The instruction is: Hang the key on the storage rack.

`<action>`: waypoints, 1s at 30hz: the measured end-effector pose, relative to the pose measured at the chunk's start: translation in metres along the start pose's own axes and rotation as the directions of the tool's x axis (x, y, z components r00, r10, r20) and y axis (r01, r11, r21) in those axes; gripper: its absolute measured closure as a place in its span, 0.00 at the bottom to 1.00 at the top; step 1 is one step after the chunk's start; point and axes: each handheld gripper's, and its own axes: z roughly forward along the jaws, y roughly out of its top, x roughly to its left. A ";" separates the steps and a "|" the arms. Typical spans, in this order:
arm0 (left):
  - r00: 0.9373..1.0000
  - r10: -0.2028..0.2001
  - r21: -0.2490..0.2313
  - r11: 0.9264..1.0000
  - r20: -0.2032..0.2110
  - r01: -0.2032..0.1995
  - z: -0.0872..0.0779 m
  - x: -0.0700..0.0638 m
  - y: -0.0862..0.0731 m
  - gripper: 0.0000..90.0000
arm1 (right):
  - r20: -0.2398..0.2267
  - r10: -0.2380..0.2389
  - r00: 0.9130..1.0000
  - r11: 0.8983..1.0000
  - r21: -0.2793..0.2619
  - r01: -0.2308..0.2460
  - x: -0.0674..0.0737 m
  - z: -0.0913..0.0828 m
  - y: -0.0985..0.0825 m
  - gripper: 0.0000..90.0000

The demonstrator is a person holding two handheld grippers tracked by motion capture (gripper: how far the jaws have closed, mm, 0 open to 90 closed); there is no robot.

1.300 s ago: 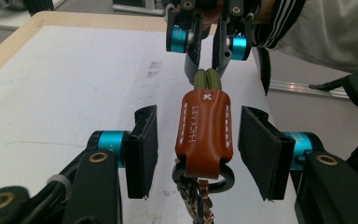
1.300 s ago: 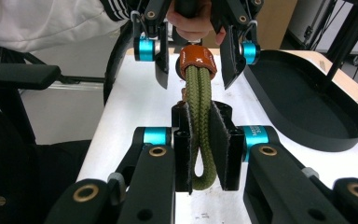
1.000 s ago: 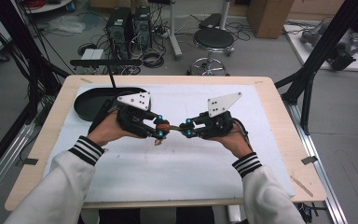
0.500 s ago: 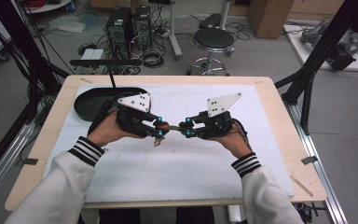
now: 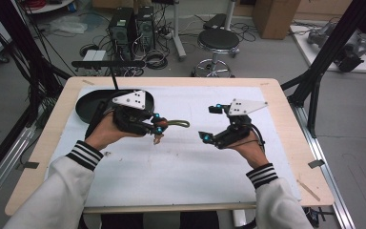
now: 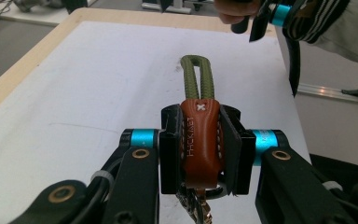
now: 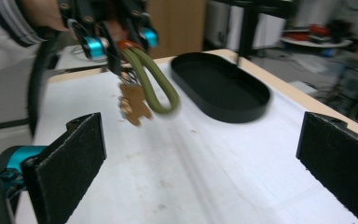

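Keychain (image 6: 199, 135) clamped in left tool (image 6: 199, 154), olive loop (image 6: 197, 77) aimed at the worktop's right edge, toward right tool (image 5: 214, 124), gaping and empty.

I am seeing the tray (image 5: 88, 106) lying at the table's (image 5: 43, 157) far left corner, the keychain (image 6: 199, 135) hanging just right of it, my right gripper (image 5: 212, 125) hovering mid-table.

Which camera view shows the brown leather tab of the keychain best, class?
The left gripper view: the leather tab sits close and sharp, clamped between the left gripper jaws, stitching and lettering visible. The right gripper view shows it blurred and mostly hidden; the high view shows it tiny.
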 end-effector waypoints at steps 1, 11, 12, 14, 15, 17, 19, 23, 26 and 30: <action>1.000 -0.006 -0.003 1.000 -0.007 0.006 -0.002 0.001 -0.001 0.79 | 0.021 0.010 1.000 1.000 -0.012 -0.010 -0.001 -0.005 -0.003 0.00; 0.988 -0.066 -0.067 0.996 -0.139 0.057 -0.027 0.013 -0.017 0.79 | 0.210 0.081 0.974 0.995 -0.077 -0.066 0.001 -0.052 -0.040 0.00; 0.985 -0.071 -0.073 0.996 -0.160 0.060 -0.031 0.014 -0.019 0.79 | 0.223 0.092 0.970 0.994 -0.080 -0.076 0.001 -0.056 -0.045 0.00; 0.975 -0.087 -0.106 0.992 -0.203 0.066 -0.041 0.015 -0.023 0.79 | 0.249 0.110 0.962 0.992 -0.092 -0.090 0.001 -0.063 -0.055 0.00; 0.969 -0.094 -0.121 0.990 -0.227 0.068 -0.047 0.016 -0.025 0.79 | 0.265 0.116 0.957 0.991 -0.099 -0.093 0.002 -0.067 -0.060 0.00; 0.956 -0.114 -0.146 0.986 -0.270 0.076 -0.058 0.019 -0.030 0.79 | 0.285 0.143 0.948 0.987 -0.115 -0.114 0.003 -0.074 -0.070 0.00; 0.942 -0.130 -0.158 0.984 -0.311 0.084 -0.069 0.021 -0.034 0.79 | 0.311 0.167 0.935 0.983 -0.124 -0.134 0.003 -0.079 -0.080 0.00; 0.914 -0.159 -0.186 0.978 -0.373 0.094 -0.086 0.024 -0.042 0.79 | 0.356 0.186 0.916 0.978 -0.157 -0.137 0.007 -0.084 -0.095 0.00; 0.892 -0.164 -0.183 0.979 -0.421 0.093 -0.098 0.025 -0.047 0.79 | 0.376 0.183 0.908 0.978 -0.161 -0.131 0.010 -0.087 -0.105 0.00; 0.860 -0.193 -0.216 0.971 -0.472 0.099 -0.113 0.027 -0.053 0.79 | 0.403 0.185 0.896 0.976 -0.183 -0.119 0.013 -0.091 -0.119 0.00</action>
